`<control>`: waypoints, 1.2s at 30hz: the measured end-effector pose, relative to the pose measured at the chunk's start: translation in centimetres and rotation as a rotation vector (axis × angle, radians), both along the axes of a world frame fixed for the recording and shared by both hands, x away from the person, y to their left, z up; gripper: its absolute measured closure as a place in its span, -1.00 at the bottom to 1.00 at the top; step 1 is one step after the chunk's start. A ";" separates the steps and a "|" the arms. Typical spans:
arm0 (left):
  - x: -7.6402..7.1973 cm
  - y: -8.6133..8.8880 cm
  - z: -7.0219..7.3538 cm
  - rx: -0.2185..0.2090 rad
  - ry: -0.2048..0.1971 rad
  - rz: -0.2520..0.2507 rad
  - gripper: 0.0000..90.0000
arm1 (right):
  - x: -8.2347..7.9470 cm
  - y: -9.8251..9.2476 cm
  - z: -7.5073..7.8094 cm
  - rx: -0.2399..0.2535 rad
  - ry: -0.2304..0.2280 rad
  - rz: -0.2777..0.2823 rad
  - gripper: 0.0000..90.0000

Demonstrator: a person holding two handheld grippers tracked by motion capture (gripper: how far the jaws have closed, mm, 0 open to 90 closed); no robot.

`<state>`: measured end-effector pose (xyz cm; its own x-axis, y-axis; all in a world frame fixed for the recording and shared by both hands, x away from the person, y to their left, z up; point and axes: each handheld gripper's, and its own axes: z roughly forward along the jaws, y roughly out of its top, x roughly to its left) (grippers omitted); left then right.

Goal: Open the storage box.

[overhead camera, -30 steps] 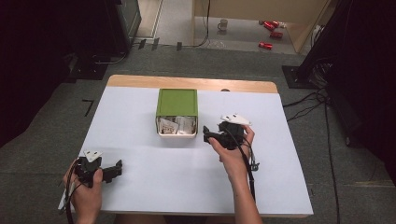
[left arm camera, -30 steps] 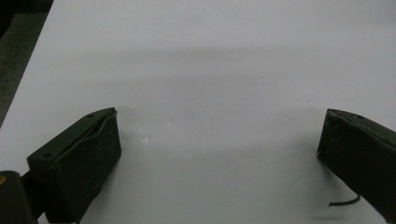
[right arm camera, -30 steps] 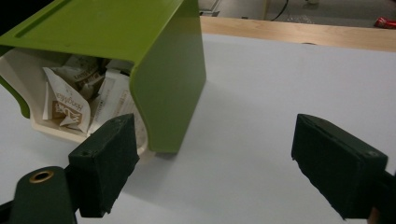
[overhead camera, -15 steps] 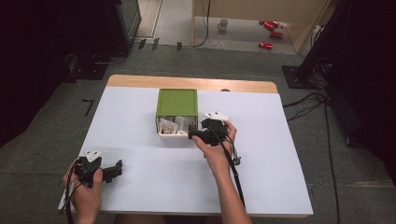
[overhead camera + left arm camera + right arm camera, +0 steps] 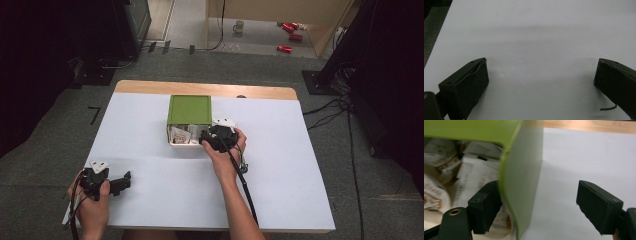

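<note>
A green box (image 5: 189, 110) stands at the middle back of the white table, its open front showing several white paper packets (image 5: 182, 135). My right gripper (image 5: 204, 140) is at the box's front right corner. In the right gripper view, the green side wall (image 5: 521, 170) stands between the jaws of my right gripper (image 5: 536, 190). One jaw is inside among the packets (image 5: 474, 172); the other is outside, apart from the wall. These jaws have just been closing and are open around the wall. My left gripper (image 5: 124, 181) (image 5: 541, 65) rests open at the front left, with nothing between its jaws.
A white cover (image 5: 280, 165) lies over the table, with a wooden strip (image 5: 200, 89) bare along the back edge. A black cable (image 5: 242, 175) trails from the right gripper along the forearm. On the floor beyond are a mug (image 5: 239, 26), red cans (image 5: 290, 30) and cables (image 5: 340, 107).
My right gripper has moved left and down to the box's front right corner, and its jaws now straddle the side wall. The left gripper has stayed where it was.
</note>
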<state>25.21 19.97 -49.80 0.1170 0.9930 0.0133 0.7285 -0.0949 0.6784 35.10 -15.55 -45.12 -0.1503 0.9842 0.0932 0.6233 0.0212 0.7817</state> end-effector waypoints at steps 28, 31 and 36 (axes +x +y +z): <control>0.0 0.0 0.0 0.000 0.000 0.002 -1.00 | 0.7 0.0 -2.2 -0.006 0.081 0.000 -0.40; 0.0 0.0 0.0 0.000 -0.001 0.002 -1.00 | 0.4 -0.1 -2.1 -0.004 0.094 0.012 -0.40; 0.0 0.0 0.0 0.000 0.000 0.003 -1.00 | -0.1 -0.2 -2.0 -0.002 0.101 0.018 -0.40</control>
